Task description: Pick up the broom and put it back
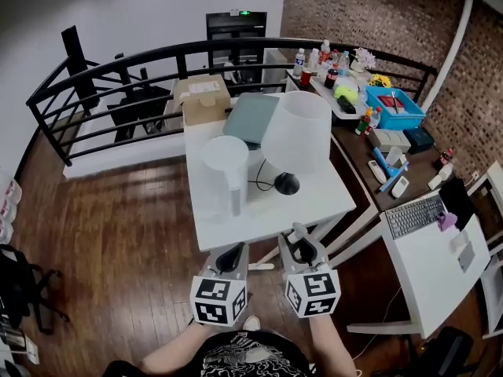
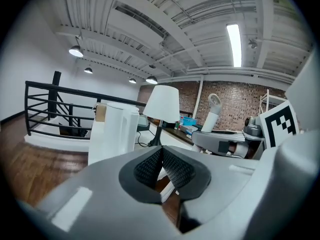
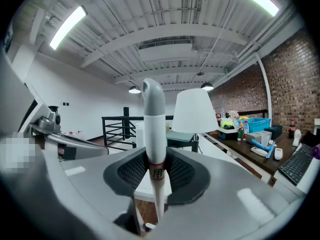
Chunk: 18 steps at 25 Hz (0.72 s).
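1. The right gripper (image 1: 302, 246) is in front of the lamp (image 1: 299, 132), at the near edge of the white tabletop (image 1: 267, 214). Its fingers are clamped on the broom handle (image 3: 153, 129).
2. The broom handle stands upright between those fingers. Its rounded grey top rises above them, and a thinner white shaft runs down below. A red-edged label on the handle sits level with the pads.
3. The left gripper (image 2: 161, 159) is just left of the right one, also on the near side of the lamp. Its fingers are pressed together with nothing between them.
4. A white jug (image 1: 225, 171) stands on the tabletop just left of the lamp.
5. A cardboard box (image 1: 204, 98) sits behind and left of the lamp, at the far edge.
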Available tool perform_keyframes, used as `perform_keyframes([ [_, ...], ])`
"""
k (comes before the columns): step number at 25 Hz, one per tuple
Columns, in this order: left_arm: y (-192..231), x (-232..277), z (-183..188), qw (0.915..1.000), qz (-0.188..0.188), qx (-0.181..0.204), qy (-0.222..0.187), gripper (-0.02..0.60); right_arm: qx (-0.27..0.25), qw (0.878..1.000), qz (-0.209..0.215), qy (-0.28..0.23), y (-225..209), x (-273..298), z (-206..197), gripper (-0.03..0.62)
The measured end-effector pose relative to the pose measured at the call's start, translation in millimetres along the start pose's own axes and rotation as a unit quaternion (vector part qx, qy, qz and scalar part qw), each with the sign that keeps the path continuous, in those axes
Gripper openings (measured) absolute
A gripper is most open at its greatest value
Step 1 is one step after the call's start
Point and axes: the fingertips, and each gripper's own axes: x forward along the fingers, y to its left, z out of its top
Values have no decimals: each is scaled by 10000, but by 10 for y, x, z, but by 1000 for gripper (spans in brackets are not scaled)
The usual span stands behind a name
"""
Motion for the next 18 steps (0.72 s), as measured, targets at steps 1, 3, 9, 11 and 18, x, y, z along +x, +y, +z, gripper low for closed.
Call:
perform_keyframes([
  [1, -1, -14, 31, 10000, 19, 11, -50, 6, -37, 10000, 6, -21, 16, -12, 29, 98],
  [3, -8, -37, 85, 9999, 48, 40, -128, 6, -85, 10000, -8, -30, 30, -32, 63, 98],
  [9, -54, -89, 159, 9996, 66, 105, -246, 6, -100, 9998, -142, -13, -6, -143, 58, 98],
  [11, -82, -88, 145, 9996, 39, 113, -244, 5, -90, 9998, -175, -13, -21, -190, 46, 98],
  [18, -182, -61, 80, 9998, -61, 117, -150, 5, -49, 9997, -242, 12, -50, -361, 5, 98],
])
